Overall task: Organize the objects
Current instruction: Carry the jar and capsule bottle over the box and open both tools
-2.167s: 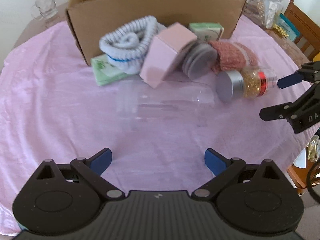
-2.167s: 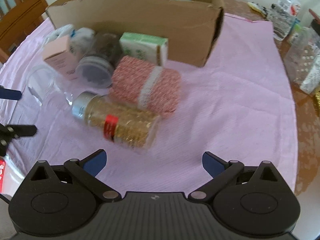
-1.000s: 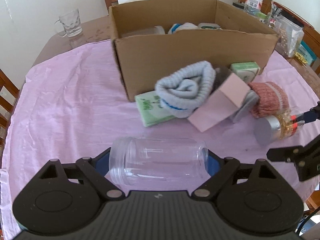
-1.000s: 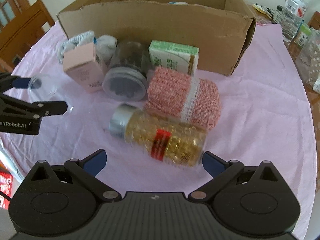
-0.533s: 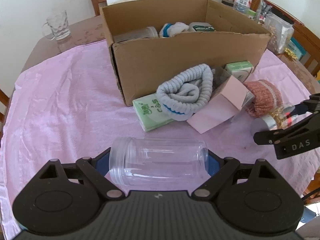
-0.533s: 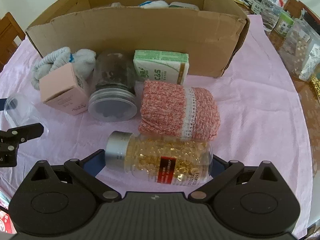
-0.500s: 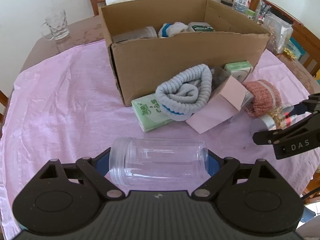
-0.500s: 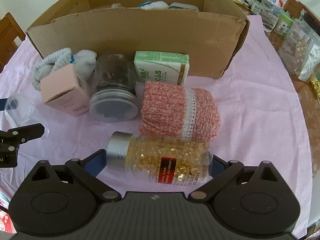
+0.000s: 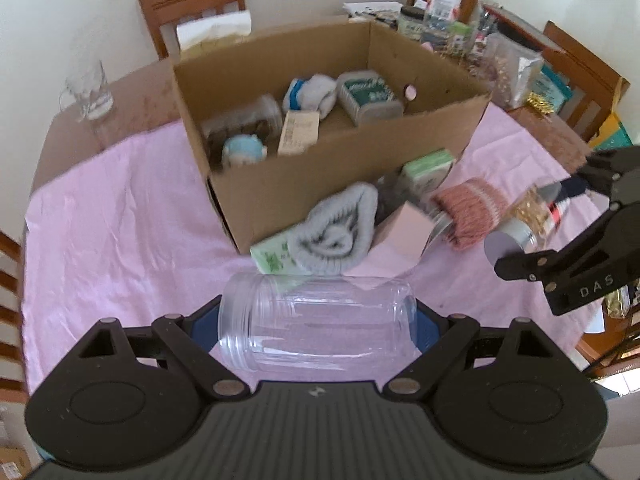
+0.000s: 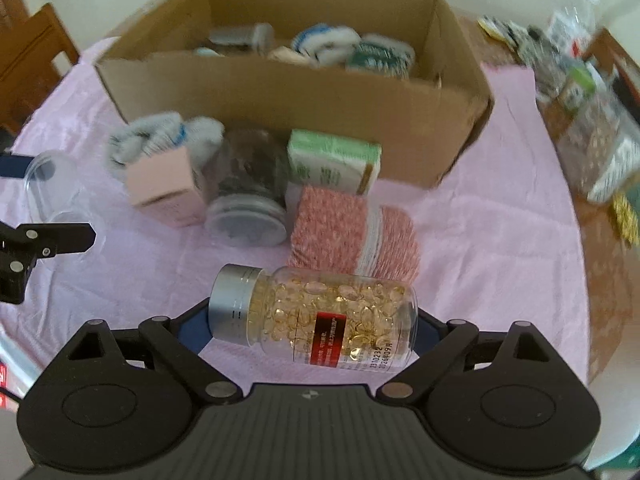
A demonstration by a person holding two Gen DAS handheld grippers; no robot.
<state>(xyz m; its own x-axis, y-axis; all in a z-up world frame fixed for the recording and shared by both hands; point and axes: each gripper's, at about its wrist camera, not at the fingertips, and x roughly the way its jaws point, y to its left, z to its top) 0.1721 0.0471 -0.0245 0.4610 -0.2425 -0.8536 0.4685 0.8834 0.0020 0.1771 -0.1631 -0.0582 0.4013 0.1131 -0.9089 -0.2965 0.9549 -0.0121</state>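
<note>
Your left hand-held gripper (image 9: 318, 322) holds the clear jar (image 9: 316, 320) sideways between its pads, lifted off the pink cloth (image 9: 120, 220) on the counter. Your right hand-held gripper (image 10: 313, 320) has just been closing its jaws and now clamps the capsule bottle (image 10: 316, 316) end to end, silver cap to the left. Both hang in front of the box (image 10: 280, 96), while the sock (image 9: 336, 236), pink carton (image 10: 164, 184) and red knit roll (image 10: 352, 236) lie on the cloth beside it.

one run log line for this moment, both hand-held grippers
left hand-held gripper: shut on clear jar | right hand-held gripper: jaws just closing, shut on capsule bottle | both lifted off pink cloth | cardboard box: ahead
</note>
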